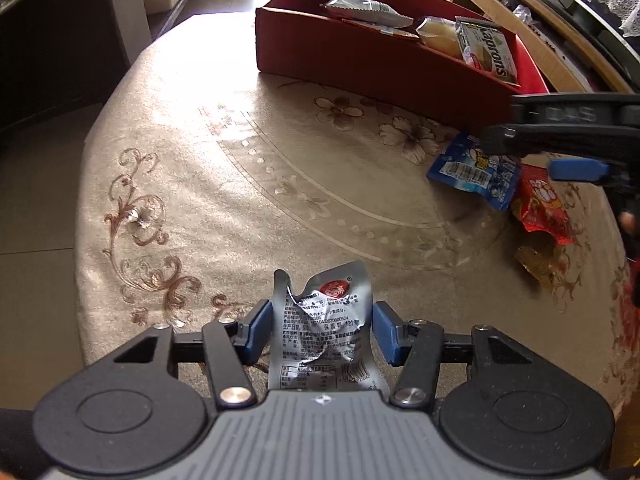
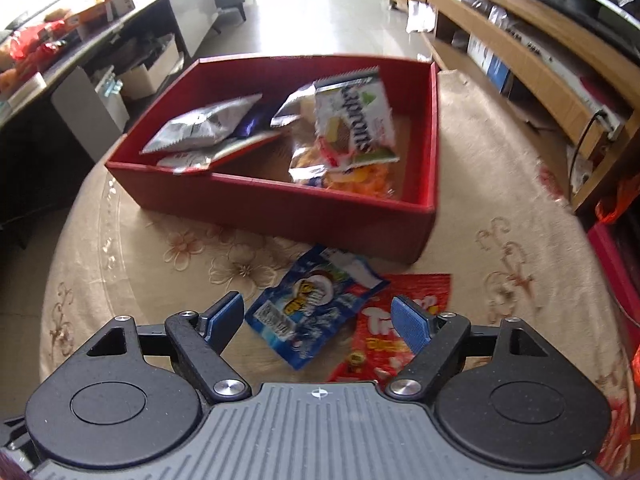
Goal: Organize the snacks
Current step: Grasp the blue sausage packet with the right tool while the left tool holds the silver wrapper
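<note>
A crumpled silver snack packet (image 1: 320,344) stands between the blue pads (image 1: 256,328) of my left gripper (image 1: 318,314), which is shut on its sides near the table's front edge. My right gripper (image 2: 316,308) hangs open just above a blue snack packet (image 2: 320,292) that overlaps a red one (image 2: 384,344), in front of the red box (image 2: 280,208). The left wrist view shows that gripper (image 1: 536,156) at the right edge over the same blue packet (image 1: 472,172). The box holds a green-white packet (image 2: 356,120), a silver bag (image 2: 200,124) and orange snacks (image 2: 356,178).
A round table with a beige floral cloth (image 1: 224,184) bears everything. The red box (image 1: 340,52) sits at its far side. A wooden shelf unit (image 2: 532,64) stands to the right, and a grey counter (image 2: 120,28) with clutter to the left. A red item (image 2: 612,264) is at the right table edge.
</note>
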Tool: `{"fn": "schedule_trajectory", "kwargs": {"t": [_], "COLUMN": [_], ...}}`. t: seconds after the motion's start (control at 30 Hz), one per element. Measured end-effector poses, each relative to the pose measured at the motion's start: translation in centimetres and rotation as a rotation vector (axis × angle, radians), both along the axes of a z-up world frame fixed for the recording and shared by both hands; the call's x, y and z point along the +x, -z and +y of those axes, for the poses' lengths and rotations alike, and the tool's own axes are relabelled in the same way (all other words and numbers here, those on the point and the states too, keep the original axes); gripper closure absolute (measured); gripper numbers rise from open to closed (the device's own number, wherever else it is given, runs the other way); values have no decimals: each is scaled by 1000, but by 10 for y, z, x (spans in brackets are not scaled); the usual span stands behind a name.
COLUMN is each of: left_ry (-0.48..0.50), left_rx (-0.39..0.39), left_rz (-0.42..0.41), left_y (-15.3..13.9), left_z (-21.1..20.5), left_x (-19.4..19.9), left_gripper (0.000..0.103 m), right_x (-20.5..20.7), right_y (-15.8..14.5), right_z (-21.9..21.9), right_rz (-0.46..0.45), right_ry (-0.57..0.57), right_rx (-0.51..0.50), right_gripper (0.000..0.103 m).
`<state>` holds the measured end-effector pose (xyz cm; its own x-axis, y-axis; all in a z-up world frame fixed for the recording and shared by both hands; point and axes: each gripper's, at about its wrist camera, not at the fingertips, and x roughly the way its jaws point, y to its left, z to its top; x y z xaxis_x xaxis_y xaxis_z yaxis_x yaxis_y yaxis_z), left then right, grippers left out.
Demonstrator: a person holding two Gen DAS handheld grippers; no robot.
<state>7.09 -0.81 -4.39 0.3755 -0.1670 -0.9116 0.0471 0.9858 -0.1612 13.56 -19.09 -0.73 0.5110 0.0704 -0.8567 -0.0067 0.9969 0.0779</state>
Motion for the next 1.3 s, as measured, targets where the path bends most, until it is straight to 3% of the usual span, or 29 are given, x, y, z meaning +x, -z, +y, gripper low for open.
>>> {"fn": "schedule_trajectory", "kwargs": {"t": [0.13,0.33,0.5,0.6,0.67,0.87,1.0,1.17,1.3], "left_ry": [17,9,5,4,5,0,3,-3,-7], "left_rx": [-21,-36,-49,-64,-68,-63,-56,-57,-61], "left_rz": [4,10,23,34,39,45,43,45,50], "left_y": [-2,-2,-1,-1,1,4,6,5,4], "left_z": [2,11,17,21,23,24,21,20,22], "left_x": [-2,1,1,1,2,2,3,2,3], "left_gripper": [53,53,53,53,53,53,53,53,53], "right_x": [15,33,30,25,18,19,29,26,7], "right_y": [10,29,28,21,11,8,17,31,28], "right_z": [11,30,44,35,28,36,60,76,57], "right_rz": [-6,6,47,171,171,104,74,124,217], "right_ry": [-19,-87,-228,-279,-294,-272,-373,-455,-390], "right_rx": [-30,11,69,256,331,174,124,87,84], "right_gripper": [18,17,17,19,19,19,19,19,19]}}
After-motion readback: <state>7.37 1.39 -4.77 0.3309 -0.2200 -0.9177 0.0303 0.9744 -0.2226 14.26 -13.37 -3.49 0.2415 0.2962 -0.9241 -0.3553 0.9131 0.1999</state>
